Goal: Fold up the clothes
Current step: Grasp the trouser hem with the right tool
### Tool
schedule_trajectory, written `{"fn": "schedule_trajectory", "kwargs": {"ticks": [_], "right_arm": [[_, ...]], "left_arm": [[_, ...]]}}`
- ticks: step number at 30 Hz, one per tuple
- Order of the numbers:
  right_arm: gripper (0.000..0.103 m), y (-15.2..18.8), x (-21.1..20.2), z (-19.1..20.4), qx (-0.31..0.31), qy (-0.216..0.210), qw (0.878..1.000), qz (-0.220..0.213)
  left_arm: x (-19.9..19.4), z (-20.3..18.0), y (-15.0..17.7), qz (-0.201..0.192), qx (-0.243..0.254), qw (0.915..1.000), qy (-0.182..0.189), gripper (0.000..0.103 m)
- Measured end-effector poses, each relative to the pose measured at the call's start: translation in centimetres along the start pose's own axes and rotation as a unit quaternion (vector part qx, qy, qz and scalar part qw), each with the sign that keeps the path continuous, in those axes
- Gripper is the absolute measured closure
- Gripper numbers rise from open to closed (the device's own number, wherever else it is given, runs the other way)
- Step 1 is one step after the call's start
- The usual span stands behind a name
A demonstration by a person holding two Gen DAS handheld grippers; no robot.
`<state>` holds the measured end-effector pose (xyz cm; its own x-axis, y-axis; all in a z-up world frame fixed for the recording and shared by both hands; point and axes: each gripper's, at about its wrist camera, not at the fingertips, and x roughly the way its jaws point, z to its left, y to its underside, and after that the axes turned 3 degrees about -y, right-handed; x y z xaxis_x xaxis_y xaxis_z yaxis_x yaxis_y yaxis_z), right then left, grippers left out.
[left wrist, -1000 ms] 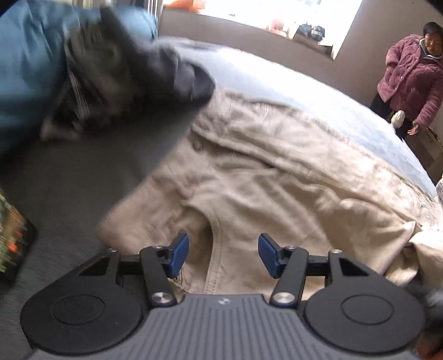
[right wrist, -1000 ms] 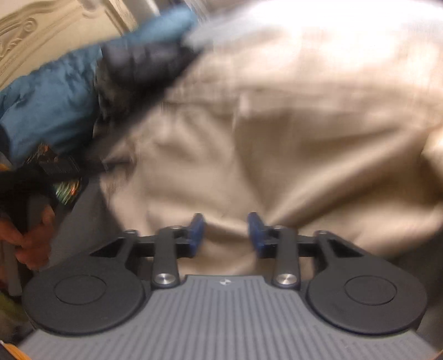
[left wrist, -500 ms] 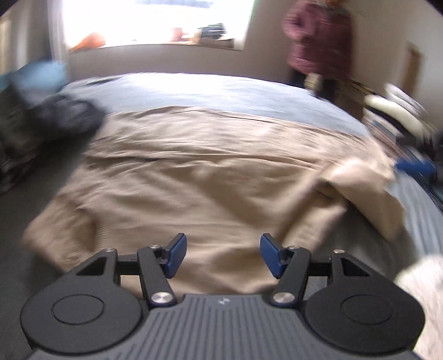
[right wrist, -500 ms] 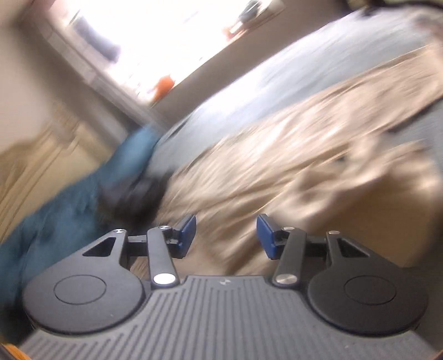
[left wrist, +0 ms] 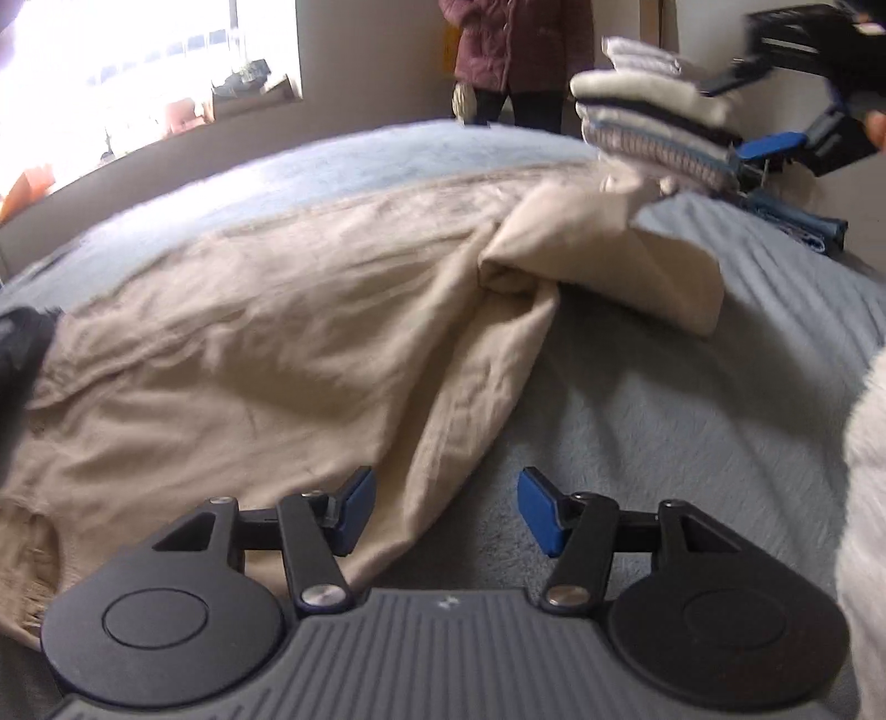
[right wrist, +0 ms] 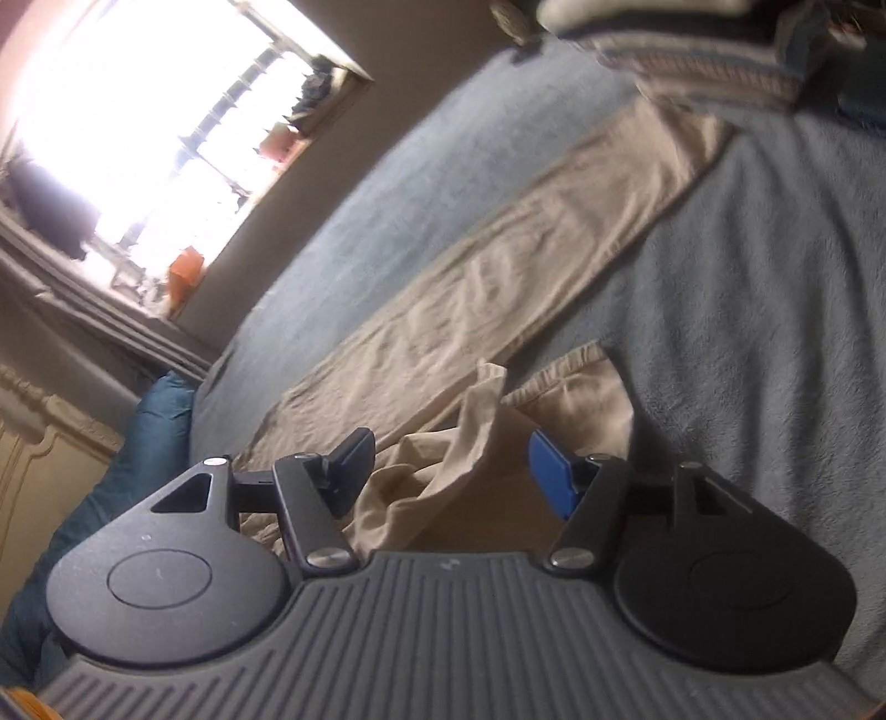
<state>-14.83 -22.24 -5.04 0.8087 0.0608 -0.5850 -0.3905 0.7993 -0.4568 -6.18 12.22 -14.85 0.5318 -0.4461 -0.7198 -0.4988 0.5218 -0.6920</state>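
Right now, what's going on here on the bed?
A person with tongs in each hand is folding beige trousers spread on a grey-blue bed cover. The left tongs hang over the near trouser leg, closing a little, with the leg's edge between the pads, not gripped. The right tongs are opening, with loose beige cloth between them. A stack of folded clothes sits at the trousers' far end, and someone in a maroon jacket stands beyond the bed.
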Motion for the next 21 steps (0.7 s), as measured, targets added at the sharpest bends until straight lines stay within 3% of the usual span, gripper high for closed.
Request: {"fn": "schedule_trajectory", "kwargs": {"ticks": [2,6,8,12,13,14,16,18,21], "right_arm": [[0.039,-0.7,2.4,-0.2,0.018,0.012,1.0,0.017],[0.033,-2.5,7.0,0.0,0.026,0.041,0.998,0.044],[0.027,-3.4,9.8,0.6,0.007,0.053,0.996,0.065],[0.028,-3.6,15.5,1.6,-0.057,0.101,0.986,0.124],[0.035,-3.2,16.7,1.9,-0.086,0.115,0.98,0.136],[0.061,-2.7,17.5,2.0,-0.11,0.122,0.976,0.144],[0.094,-2.1,17.9,1.8,-0.123,0.115,0.974,0.153],[0.096,-2.0,15.4,1.6,-0.122,0.097,0.981,0.119],[0.097,-2.4,8.9,1.4,-0.109,0.07,0.991,0.033]], "left_arm": [[0.7,0.2,0.1,0.012,-0.019,0.9997,0.008,0.058],[1.4,2.0,-0.1,0.008,-0.079,0.9964,0.03,0.06],[1.6,3.2,-0.3,0.008,-0.114,0.9926,0.042,0.06],[2.4,5.0,-0.2,0.012,-0.163,0.9842,0.068,0.061],[2.6,5.3,-0.1,0.011,-0.17,0.9825,0.075,0.061],[2.8,5.5,0.1,0.009,-0.175,0.9811,0.082,0.061],[2.9,5.8,0.6,0.0,-0.182,0.9787,0.094,0.061],[2.8,6.1,1.0,-0.006,-0.188,0.9766,0.105,0.061],[2.7,6.7,1.5,-0.007,-0.2,0.9718,0.124,0.061]]}}
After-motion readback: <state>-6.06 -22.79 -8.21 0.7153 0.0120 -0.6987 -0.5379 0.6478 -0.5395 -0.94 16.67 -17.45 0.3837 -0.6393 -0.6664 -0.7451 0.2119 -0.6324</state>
